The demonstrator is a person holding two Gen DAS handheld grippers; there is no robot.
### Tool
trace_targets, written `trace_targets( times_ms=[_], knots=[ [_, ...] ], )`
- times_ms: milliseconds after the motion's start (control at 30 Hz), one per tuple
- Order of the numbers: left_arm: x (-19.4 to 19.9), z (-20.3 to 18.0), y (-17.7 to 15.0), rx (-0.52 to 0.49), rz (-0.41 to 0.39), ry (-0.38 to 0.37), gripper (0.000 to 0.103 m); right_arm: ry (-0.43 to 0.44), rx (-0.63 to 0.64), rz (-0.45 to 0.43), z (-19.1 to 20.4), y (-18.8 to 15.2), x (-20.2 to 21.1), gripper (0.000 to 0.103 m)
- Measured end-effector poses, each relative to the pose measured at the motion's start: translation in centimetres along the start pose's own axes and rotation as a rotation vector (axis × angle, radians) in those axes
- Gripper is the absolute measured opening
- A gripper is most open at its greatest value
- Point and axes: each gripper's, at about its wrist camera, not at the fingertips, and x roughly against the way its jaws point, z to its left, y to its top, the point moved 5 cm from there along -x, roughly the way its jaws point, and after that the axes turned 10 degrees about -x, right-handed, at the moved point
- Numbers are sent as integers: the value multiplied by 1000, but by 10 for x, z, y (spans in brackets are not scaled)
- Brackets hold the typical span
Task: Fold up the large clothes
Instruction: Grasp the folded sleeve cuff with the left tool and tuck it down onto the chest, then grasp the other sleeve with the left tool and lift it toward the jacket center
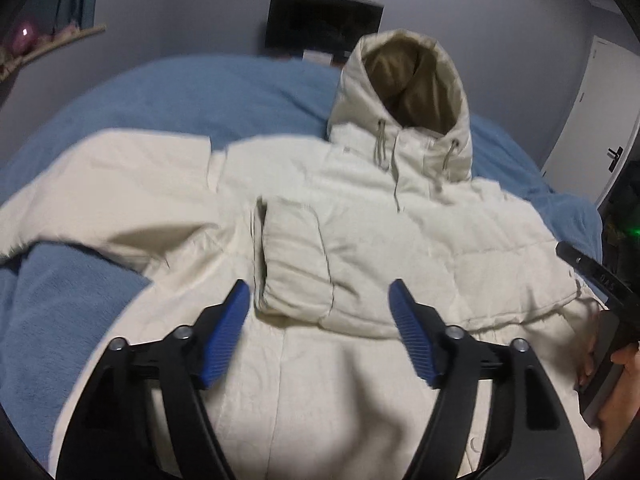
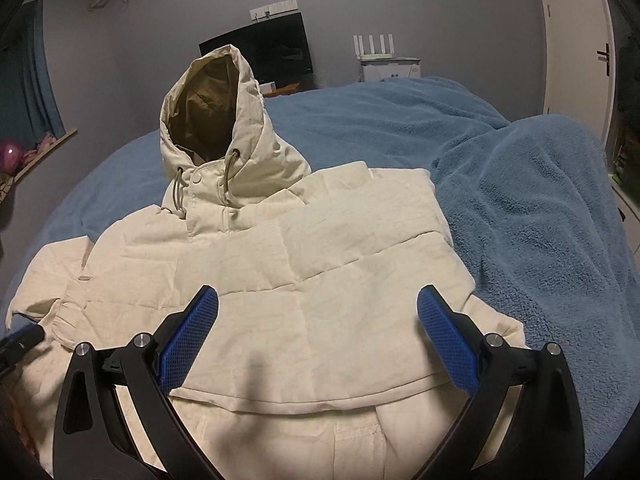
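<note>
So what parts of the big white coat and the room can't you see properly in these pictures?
- Jacket hem: cut off at the bottom edge in both views, behind the left hand-held gripper and the right hand-held gripper.
- Its far sleeve end in the left wrist view: runs off the left edge, blurred.
- Inside the hood: too dark.
- Dark screen on the wall: partly behind the hood.
- Bed under the jacket: covered.

Both wrist cameras look down close over the jacket [image 1: 360,216], seemingly side by side.
</note>
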Motion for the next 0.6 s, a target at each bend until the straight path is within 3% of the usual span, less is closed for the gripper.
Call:
trace_targets(
  times_ms=[100, 200, 333, 467, 600],
  knots=[
    [8, -14, 7, -57, -69, -19, 86, -8, 2, -7, 0, 0, 1, 96],
    [4, -35, 7, -151, -70, -47, 87, -16, -2, -2, -1, 0, 0, 96],
    [-21, -51, -3, -232, 34, -45, 89, -54, -1, 50, -4, -5, -12, 96],
    [-49, -41, -18, -188, 169, -29, 89, -121, 7, 140, -9, -15, -33, 96],
    [-58, -30, -26, -146, 217, -28, 89, -190, 61, 179, -7, -25, -44, 96]
  ],
)
